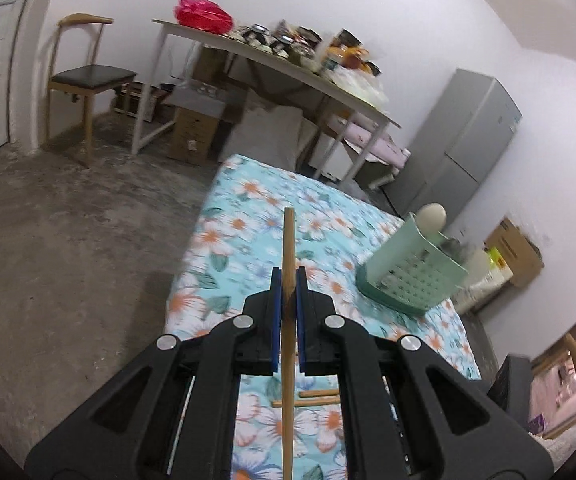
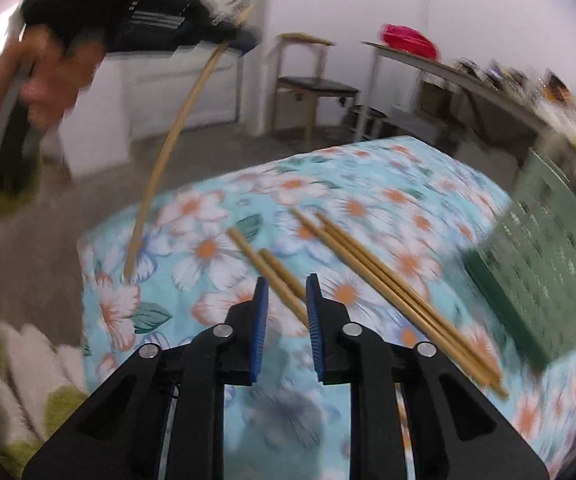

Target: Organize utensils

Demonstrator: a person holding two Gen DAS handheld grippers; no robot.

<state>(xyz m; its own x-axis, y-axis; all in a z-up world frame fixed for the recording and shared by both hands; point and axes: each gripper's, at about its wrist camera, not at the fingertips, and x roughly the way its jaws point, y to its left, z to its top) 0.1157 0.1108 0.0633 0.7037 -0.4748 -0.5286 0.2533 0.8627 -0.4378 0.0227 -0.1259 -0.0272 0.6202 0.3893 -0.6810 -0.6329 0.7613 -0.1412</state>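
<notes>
My left gripper (image 1: pixel 288 276) is shut on a long wooden chopstick (image 1: pixel 288 240), held above the flower-patterned cloth (image 1: pixel 247 208). To its right stands a green perforated utensil basket (image 1: pixel 412 276) with a pale spoon (image 1: pixel 432 218) in it. In the right wrist view my right gripper (image 2: pixel 286 284) hovers open over two chopsticks (image 2: pixel 247 248) lying on the cloth, nothing pressed between its pads. Three more chopsticks (image 2: pixel 368 264) lie just to the right, near the basket (image 2: pixel 548 256). At upper left a hand (image 2: pixel 47 80) holds the left gripper (image 2: pixel 243 38) with its chopstick (image 2: pixel 175 136).
Beyond the cloth-covered surface are a wooden chair (image 1: pixel 83 76), a long cluttered table (image 1: pixel 288 64) with a red bag (image 1: pixel 203 14), boxes beneath it, and a grey cabinet (image 1: pixel 460 140). Bare concrete floor (image 1: pixel 67 240) lies to the left.
</notes>
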